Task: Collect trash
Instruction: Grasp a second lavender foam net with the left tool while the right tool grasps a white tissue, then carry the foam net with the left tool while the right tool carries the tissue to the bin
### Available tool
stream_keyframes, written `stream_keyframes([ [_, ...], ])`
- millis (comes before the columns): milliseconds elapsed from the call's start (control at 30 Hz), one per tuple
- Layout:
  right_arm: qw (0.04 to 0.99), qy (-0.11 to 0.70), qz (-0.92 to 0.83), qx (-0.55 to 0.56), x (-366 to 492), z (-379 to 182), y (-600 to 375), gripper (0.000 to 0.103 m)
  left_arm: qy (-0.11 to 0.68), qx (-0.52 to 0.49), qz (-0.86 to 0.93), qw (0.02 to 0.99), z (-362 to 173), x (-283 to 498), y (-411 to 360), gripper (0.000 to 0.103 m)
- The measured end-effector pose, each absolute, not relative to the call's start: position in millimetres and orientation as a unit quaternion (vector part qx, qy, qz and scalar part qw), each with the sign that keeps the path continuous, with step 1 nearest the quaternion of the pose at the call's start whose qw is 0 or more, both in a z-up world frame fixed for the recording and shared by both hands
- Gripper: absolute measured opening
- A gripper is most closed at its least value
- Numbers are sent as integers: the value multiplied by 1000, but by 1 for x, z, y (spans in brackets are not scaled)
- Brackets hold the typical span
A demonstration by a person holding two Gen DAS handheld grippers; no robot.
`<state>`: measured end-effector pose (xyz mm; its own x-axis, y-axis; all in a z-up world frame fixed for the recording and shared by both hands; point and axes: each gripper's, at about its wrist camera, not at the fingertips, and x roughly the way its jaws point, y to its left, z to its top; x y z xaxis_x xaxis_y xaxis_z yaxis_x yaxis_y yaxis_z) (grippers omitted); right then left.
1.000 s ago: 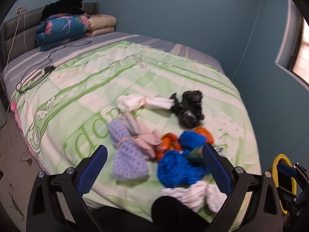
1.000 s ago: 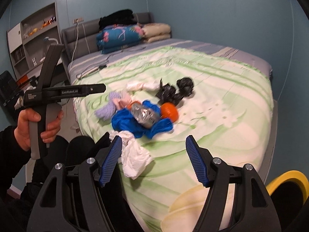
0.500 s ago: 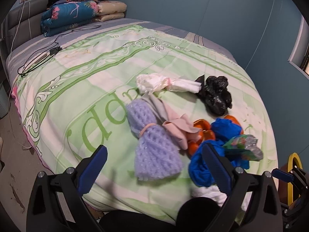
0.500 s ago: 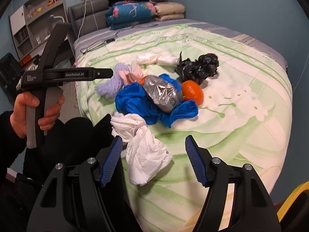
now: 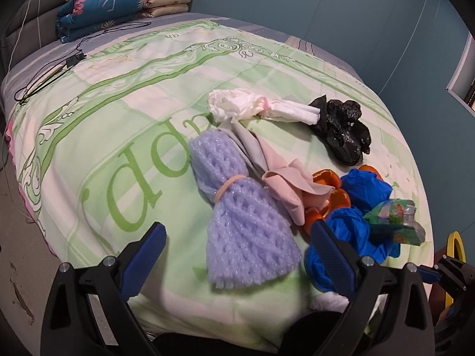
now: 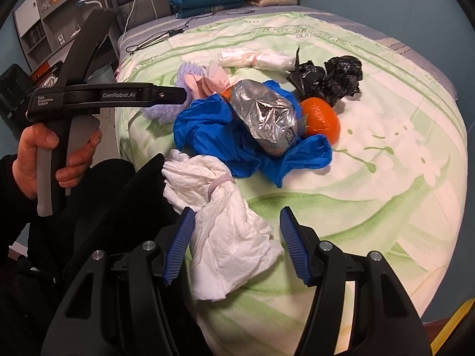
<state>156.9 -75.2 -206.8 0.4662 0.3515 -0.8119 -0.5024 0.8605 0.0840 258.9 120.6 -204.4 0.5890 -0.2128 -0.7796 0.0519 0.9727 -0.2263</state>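
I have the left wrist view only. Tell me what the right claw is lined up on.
Observer: The right claw is open. A white tissue bundle lies between its fingers at the near edge of the bed, not gripped.
Operator: Describe what sits on the blue bag. I see only a colourful wrapper edge.
Observer: A crumpled snack bag lies silver side up on the blue plastic bag.
Operator: Report the orange thing behind it.
Observer: It is a whole orange fruit, just in front of the black bag.
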Motion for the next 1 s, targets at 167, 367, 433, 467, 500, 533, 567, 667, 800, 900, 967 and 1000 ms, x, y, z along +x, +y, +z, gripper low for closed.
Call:
stream_keyframes([
  [167,845,460,254,-95,163,-211,-67,47,451,-95,-78,884,-208,265,121,77],
  [367,841,468,252,-104,167,-215,-60,42,453,-87,-88,883,-209,268,119,52],
  [433,840,469,252,-106,168,-215,-59,40,455,-83,-90,882,-210,267,118,48],
  [467,839,470,251,-105,168,-215,-58,39,456,-81,-91,881,-211,266,117,44],
  [500,839,472,251,-104,168,-215,-58,36,457,-78,-92,881,-211,265,116,40],
  [533,838,473,251,-103,169,-215,-57,35,457,-74,-94,882,-210,264,115,39],
  [567,838,474,251,-102,169,-215,-56,32,456,-70,-95,882,-210,263,114,36],
  [667,834,479,255,-99,169,-214,-55,26,452,-64,-100,884,-205,260,113,33],
  [800,838,474,253,-101,168,-211,-54,21,443,-62,-103,888,-195,255,115,32],
  [900,843,466,251,-97,165,-205,-57,20,434,-66,-104,893,-185,250,118,32],
  [967,847,461,249,-94,162,-201,-60,19,427,-65,-105,896,-179,247,119,32],
  [1000,849,458,248,-92,161,-198,-61,19,425,-66,-105,897,-177,245,120,32],
])
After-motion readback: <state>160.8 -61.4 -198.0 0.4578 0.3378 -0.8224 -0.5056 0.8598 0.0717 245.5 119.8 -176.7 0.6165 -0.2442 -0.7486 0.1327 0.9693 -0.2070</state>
